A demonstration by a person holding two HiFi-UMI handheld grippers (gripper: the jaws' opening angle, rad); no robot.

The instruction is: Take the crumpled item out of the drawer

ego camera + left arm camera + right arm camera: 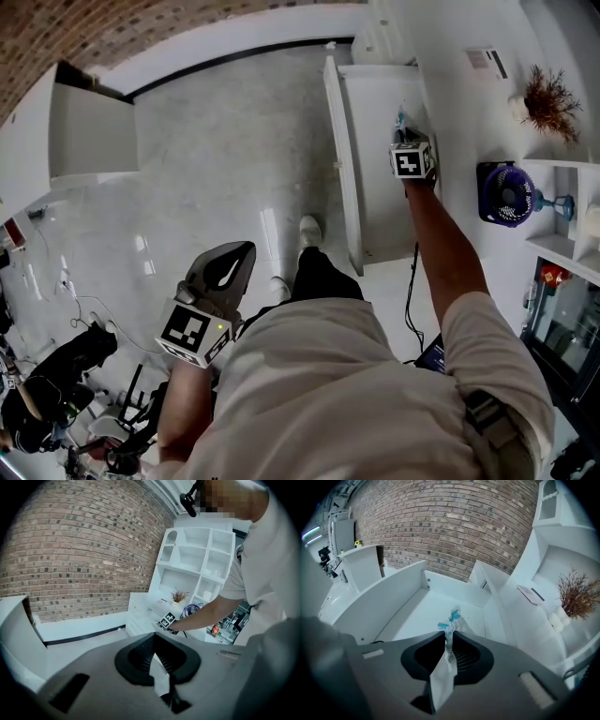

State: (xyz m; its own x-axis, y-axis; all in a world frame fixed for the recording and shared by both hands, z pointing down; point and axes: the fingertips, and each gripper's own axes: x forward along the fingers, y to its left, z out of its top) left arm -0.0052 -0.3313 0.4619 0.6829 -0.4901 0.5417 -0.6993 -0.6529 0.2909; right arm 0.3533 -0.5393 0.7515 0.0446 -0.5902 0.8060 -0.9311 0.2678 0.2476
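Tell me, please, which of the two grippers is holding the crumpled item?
The right gripper: its fingers pinch the crumpled white-and-blue item at the open drawer. The left gripper hangs empty over the floor, away from it.

The crumpled item (453, 618) is a small twisted wad, white with blue-green patches. It stands upright, pinched between the jaws of the right claw (447, 638), with its top poking out above them. It is over the white drawer (398, 604), which is pulled open; whether it touches the drawer's floor is unclear.
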